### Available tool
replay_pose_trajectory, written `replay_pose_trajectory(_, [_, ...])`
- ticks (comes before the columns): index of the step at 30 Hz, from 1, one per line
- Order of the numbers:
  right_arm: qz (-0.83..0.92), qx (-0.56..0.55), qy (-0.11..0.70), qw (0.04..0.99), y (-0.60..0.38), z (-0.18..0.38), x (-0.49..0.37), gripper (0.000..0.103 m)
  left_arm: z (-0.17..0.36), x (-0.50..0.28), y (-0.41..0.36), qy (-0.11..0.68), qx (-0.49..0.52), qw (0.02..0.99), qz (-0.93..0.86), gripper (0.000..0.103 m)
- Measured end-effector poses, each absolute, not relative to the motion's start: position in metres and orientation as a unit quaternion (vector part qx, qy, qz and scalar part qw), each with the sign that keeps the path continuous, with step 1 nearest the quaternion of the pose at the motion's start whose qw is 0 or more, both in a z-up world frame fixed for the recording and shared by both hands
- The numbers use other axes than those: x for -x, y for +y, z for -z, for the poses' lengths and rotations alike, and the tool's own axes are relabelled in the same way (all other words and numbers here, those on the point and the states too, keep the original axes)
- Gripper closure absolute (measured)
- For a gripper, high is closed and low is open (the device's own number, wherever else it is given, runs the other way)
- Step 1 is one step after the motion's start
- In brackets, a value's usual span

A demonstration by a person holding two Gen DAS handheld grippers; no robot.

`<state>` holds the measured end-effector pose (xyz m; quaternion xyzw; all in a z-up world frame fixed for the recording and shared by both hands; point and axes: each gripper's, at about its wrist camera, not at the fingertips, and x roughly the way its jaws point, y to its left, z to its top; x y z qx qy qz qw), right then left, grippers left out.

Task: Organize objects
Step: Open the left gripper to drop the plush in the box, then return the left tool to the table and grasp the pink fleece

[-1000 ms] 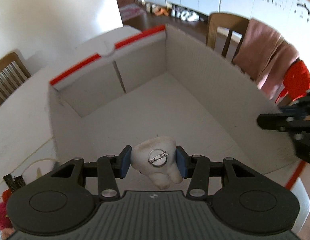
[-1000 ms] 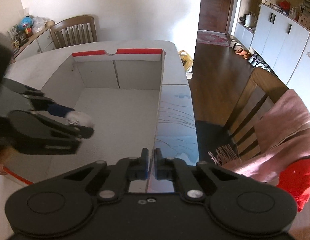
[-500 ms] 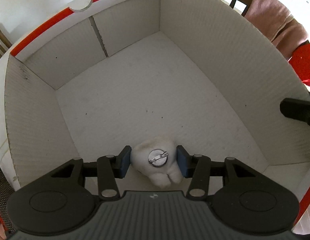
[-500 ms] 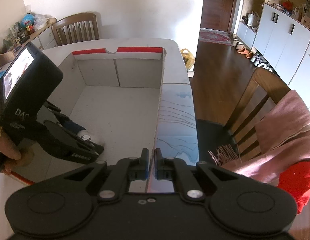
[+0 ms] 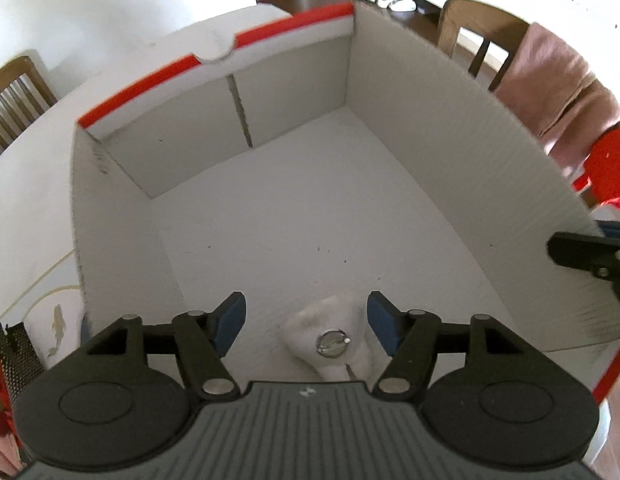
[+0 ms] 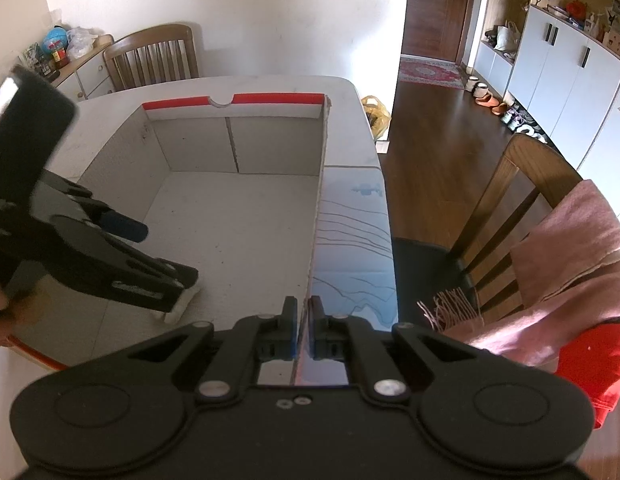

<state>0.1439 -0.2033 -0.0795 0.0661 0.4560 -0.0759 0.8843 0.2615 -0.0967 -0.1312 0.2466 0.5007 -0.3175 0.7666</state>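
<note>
White tooth plush inside cardboard box

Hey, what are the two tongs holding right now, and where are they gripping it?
Left tongs hold nothing; they are open, with the white tooth-shaped plush lying loose on the box floor. Right tongs are shut on the top edge of the cardboard box's right wall.

A pink towel drapes a wooden chair beside the white table; another chair stands behind.
</note>
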Motion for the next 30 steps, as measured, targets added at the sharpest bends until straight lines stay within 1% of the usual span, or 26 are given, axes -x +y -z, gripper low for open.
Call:
replay_pose_trajectory(13, [0.085,-0.057,0.462,0.881,-0.2,0.08,-0.147,0.1,0.071,-0.236,-0.072,0.436,-0.211,0.81,0.331,0.037])
replay_pose_trajectory(17, [0.094,-0.058,0.464,0.879,-0.199,0.08,-0.148,0.1,0.053,-0.226,-0.049,0.414,-0.2,0.823,0.334,0.037])
replay_pose_trajectory(21, [0.101,-0.052,0.466,0.877,-0.196,0.08,-0.148,0.101,0.046,-0.216,-0.025,0.405,-0.185,0.83,0.336,0.037])
replay_pose_trajectory(24, [0.106,-0.053,0.468,0.876,-0.194,0.08,-0.149,0.101,0.042,-0.209,-0.004,0.399,-0.177,0.835,0.333,0.033])
replay_pose_trajectory(30, [0.116,-0.051,0.472,0.873,-0.187,0.078,-0.148,0.101,0.039,-0.206,0.041,0.4,-0.154,0.849,0.308,0.029])
